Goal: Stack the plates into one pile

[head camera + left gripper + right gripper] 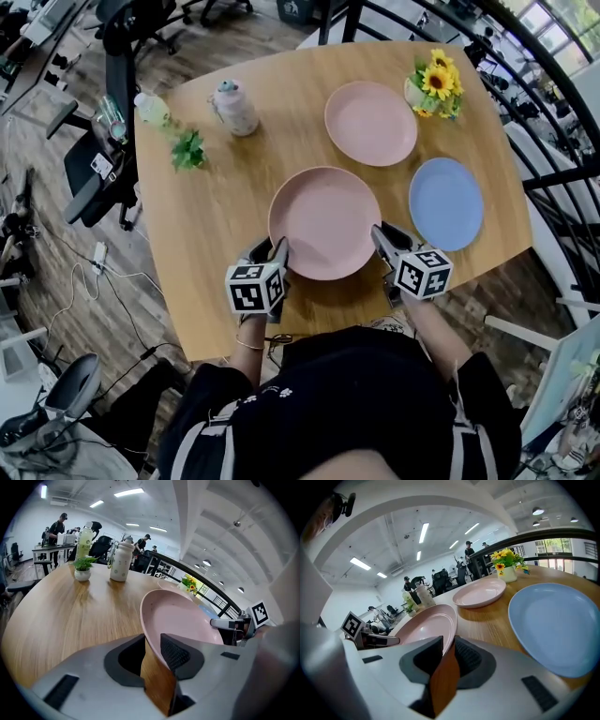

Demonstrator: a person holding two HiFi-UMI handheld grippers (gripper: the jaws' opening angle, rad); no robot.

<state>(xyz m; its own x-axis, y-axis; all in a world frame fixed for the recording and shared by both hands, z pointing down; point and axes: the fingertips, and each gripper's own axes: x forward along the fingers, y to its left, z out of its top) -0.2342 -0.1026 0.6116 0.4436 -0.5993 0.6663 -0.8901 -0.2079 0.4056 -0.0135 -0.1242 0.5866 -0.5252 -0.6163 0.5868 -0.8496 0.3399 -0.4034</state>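
1. Table (211, 220): wooden. It carries 3 plates, a bottle (234, 107), a small plant (188, 150) and a pot of flowers (437, 84).

2. Near pink plate (325, 223): lies at the middle of the near half of the table, between the 2 tongs.

3. Far pink plate (370, 123): lies beyond the near one and slightly to the right, apart from it. The flowers stand just to its right, at the far right corner.

4. Blue plate (446, 203): lies at the right, near the near pink plate but clear of its rim.

5. Left tongs (279, 255): set at the near-left rim of the near pink plate. In the left gripper view the tongs (152, 644) stand apart, with the plate (183, 616) rim passing between them. The rim lies against the right pad; table wood shows in the gap on the other side.

6. Right tongs (382, 239): set at the near-right rim of the same plate. In the right gripper view the tongs (449, 648) are likewise apart and straddle the rim of the plate (426, 623). A wedge of table wood shows between the pads.

7. Bottle and plant: both stand at the far left of the table, the plant nearer and further left than the bottle.

8. All 3 plates lie singly; none rests on another.
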